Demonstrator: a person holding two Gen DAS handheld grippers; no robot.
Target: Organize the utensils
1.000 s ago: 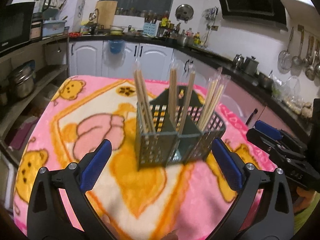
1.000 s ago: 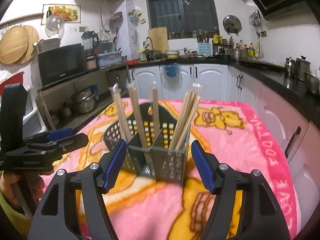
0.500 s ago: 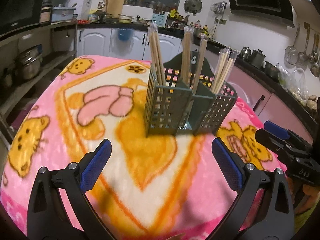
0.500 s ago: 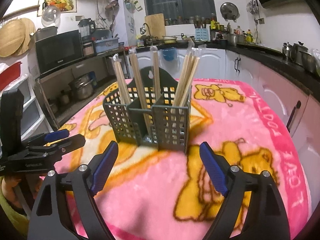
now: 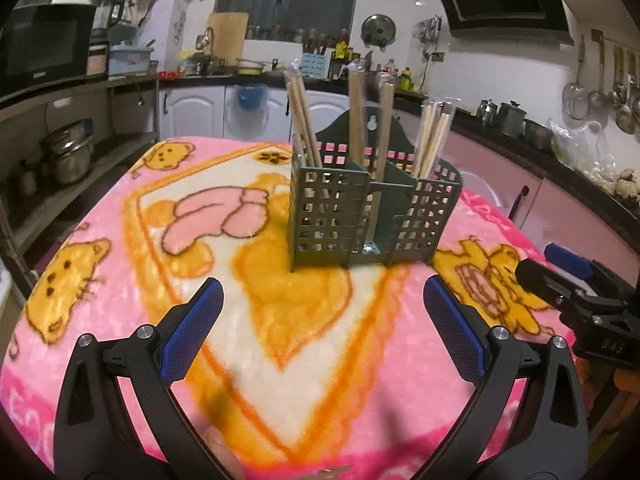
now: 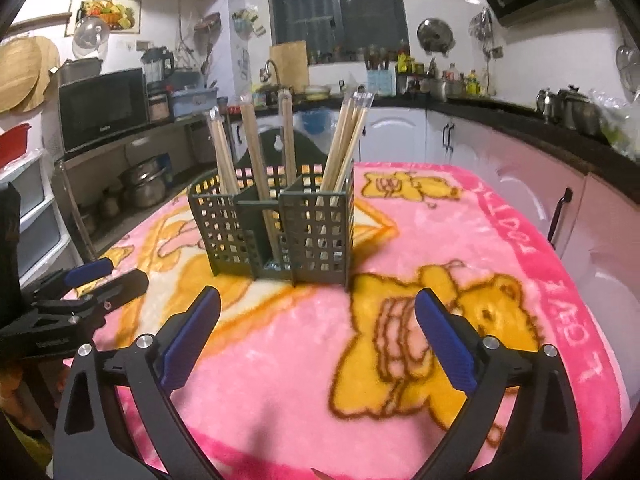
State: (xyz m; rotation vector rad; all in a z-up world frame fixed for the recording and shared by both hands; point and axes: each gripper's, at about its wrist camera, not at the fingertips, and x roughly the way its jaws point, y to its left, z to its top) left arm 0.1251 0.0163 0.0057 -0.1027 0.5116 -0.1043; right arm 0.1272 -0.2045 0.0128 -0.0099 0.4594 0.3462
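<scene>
A dark green slotted utensil holder (image 5: 372,212) stands upright on the pink bear blanket (image 5: 120,280), also in the right wrist view (image 6: 276,232). Wrapped wooden chopsticks (image 5: 304,120) stand in its three compartments, several in the right one (image 6: 346,144). My left gripper (image 5: 322,296) is open and empty, well back from the holder. My right gripper (image 6: 318,312) is open and empty, also short of the holder. Each gripper shows at the edge of the other's view: the right one (image 5: 576,292), the left one (image 6: 92,284).
The blanket covers a table (image 6: 520,240) in a kitchen. White and pink cabinets (image 6: 460,140) and a dark counter run behind and to the right. Open shelves with pots (image 5: 68,152) and a microwave (image 6: 100,108) stand on the left.
Both grippers have drawn back from the holder, which stood between their fingers a second ago. The holder stays upright on the blanket.
</scene>
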